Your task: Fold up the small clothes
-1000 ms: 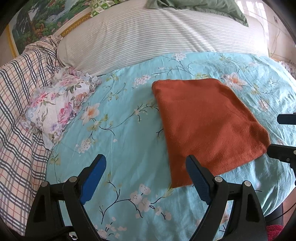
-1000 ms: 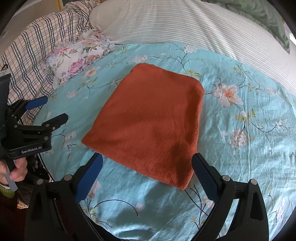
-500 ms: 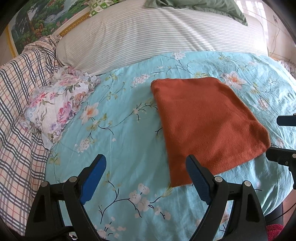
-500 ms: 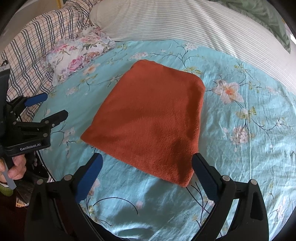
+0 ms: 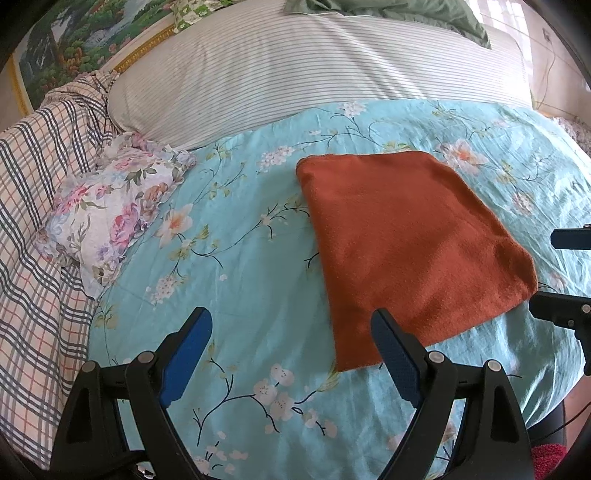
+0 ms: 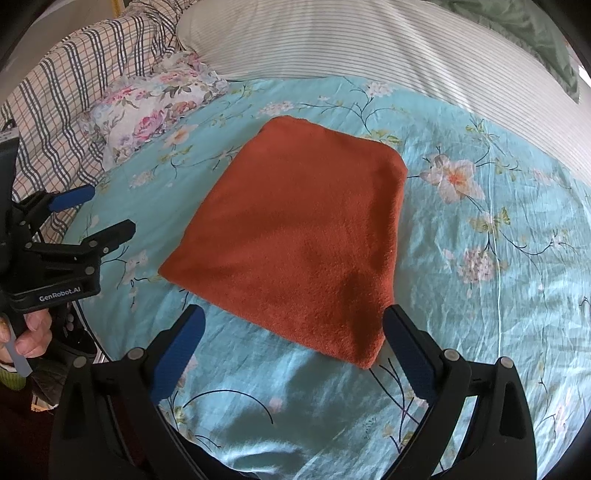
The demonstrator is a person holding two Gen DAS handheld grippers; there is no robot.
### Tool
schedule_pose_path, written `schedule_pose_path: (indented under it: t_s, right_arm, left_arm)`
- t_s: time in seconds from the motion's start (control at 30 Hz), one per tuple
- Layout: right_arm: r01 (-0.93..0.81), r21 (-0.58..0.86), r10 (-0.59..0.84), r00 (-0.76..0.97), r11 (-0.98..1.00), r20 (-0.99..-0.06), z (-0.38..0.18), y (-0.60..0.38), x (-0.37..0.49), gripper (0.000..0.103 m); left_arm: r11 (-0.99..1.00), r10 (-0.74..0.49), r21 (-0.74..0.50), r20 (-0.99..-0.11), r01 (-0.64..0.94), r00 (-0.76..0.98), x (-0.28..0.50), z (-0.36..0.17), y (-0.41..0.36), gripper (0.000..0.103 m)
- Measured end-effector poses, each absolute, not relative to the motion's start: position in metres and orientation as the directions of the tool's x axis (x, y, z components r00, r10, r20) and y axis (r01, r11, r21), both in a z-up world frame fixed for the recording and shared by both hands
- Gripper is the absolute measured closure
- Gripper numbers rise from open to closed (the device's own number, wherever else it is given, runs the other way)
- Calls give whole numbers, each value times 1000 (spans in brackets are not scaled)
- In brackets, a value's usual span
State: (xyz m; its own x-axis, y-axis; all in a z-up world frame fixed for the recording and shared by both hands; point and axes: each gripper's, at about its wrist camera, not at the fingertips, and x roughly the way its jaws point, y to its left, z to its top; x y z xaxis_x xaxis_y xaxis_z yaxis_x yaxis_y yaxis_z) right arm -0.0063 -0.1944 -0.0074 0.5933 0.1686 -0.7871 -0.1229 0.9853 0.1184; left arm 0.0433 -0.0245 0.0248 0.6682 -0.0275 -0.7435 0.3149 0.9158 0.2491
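Observation:
A folded rust-orange cloth [image 5: 406, 240] lies flat on the turquoise floral bedspread [image 5: 240, 258]; it also shows in the right wrist view [image 6: 303, 236]. My left gripper [image 5: 291, 325] is open and empty, just short of the cloth's near left corner. It shows at the left edge of the right wrist view [image 6: 98, 212]. My right gripper [image 6: 293, 321] is open and empty, just short of the cloth's near edge. Its fingers [image 5: 561, 314] show at the right edge of the left wrist view.
A floral pillow [image 5: 110, 210] and a plaid blanket [image 5: 33, 221] lie at the left. A striped white bolster [image 5: 295, 66] runs along the back, with a green cloth [image 5: 388, 11] on it. The bed edge is near the grippers.
Both grippers have drifted slightly; the cloth sits a touch higher in the right wrist view. Jaws stay open. The cloth has not moved.

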Motion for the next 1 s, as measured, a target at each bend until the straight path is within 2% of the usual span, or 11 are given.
schedule_pose_path:
  t_s: [1.0]
  right_arm:
    - [-113, 117, 162, 604, 987, -780, -2, -189, -18, 6]
  left_arm:
    - [916, -29, 252, -737, 314, 675, 37, 30, -26, 15]
